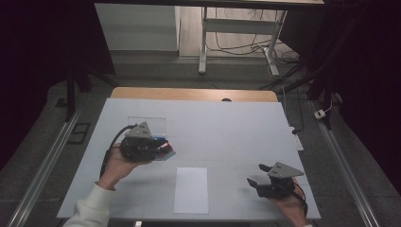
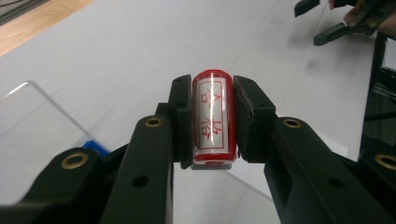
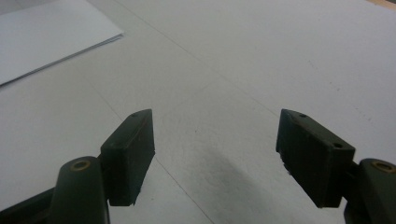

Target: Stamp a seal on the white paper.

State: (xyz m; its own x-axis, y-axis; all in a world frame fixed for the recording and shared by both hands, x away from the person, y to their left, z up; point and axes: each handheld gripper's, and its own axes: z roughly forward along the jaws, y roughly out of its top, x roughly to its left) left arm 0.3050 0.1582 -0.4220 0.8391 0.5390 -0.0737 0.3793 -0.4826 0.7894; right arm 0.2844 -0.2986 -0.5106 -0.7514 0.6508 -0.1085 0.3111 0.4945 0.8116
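Note:
A red stamp (image 2: 213, 122) with a white label of red characters stands clamped between the two black jaws of my left gripper (image 2: 213, 123). From above, that gripper (image 1: 162, 147) hangs over the left middle of the white table, with the stamp (image 1: 163, 144) a small red spot at its tip. A white sheet of paper (image 1: 191, 190) lies near the front edge, right of the left hand. My right gripper (image 1: 254, 175) rests low at the front right, its jaws wide apart over bare table (image 3: 219, 140) with nothing between them.
A clear plastic tray (image 1: 150, 124) sits on the table just behind the left gripper, its edge (image 2: 32, 98) also in the left gripper view. A small blue piece (image 2: 95, 146) lies under the left jaws. A corner of the paper (image 3: 46, 37) lies left of the right jaws.

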